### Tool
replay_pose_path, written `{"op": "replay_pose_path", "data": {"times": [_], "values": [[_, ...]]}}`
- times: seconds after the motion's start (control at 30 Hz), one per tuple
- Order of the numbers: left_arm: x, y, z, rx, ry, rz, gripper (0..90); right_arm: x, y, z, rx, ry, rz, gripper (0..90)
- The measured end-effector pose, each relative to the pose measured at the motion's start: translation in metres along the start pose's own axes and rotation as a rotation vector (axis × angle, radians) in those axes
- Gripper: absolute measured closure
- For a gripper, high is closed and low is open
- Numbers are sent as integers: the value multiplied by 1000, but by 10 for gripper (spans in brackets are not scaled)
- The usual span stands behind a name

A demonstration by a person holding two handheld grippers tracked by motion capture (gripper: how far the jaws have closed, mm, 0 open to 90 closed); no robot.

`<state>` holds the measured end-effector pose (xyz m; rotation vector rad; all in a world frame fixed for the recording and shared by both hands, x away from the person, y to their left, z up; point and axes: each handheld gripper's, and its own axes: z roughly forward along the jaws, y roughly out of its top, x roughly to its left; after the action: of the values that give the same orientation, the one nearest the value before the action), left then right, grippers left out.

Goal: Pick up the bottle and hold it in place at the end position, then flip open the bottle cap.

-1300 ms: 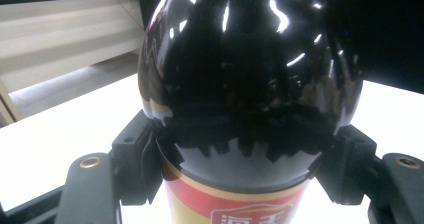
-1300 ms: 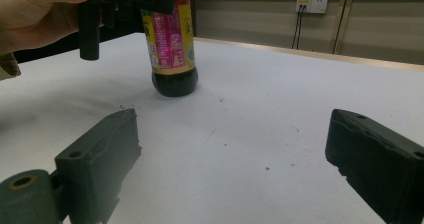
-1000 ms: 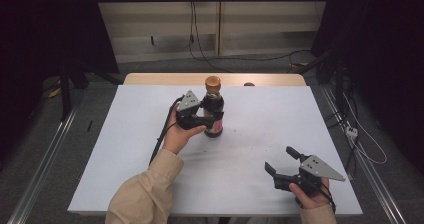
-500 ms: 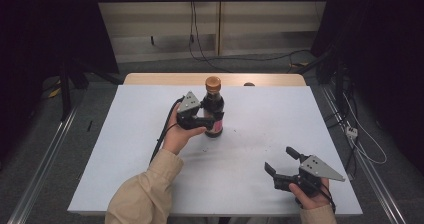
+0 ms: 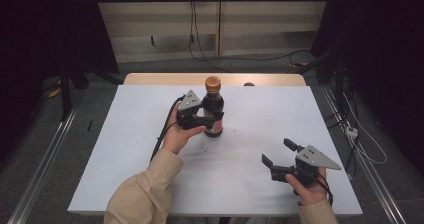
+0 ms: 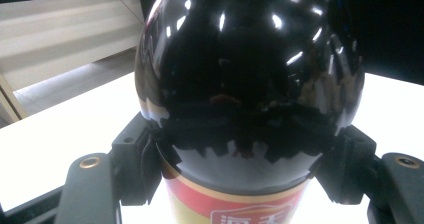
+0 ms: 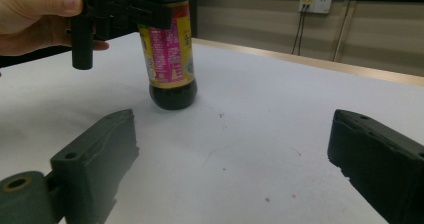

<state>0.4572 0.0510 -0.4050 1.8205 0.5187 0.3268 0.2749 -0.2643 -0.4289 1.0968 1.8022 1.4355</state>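
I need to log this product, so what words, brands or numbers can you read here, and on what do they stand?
Nothing can be quoted with certainty.
Bottle, front label: white characters on red, cut off by the frame edge, unreadable.
Bottle, pink back label: rows of fine print, too small and blurred.
Bottle cap: no print to be made out.

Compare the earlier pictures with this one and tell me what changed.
Nothing visibly moved. The left tongs stay clamped on the bottle, which stands upright on the table as before. The right tongs stay open and apart from it, near the table's front right.
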Motion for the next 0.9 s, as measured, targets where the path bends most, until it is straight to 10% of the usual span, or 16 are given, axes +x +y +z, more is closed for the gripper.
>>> {"op": "replay_pose_path", "data": {"times": [0.9], "values": [[-3,2,0,19,24,-19,299,-1,50,63,71,87,17,73]]}}
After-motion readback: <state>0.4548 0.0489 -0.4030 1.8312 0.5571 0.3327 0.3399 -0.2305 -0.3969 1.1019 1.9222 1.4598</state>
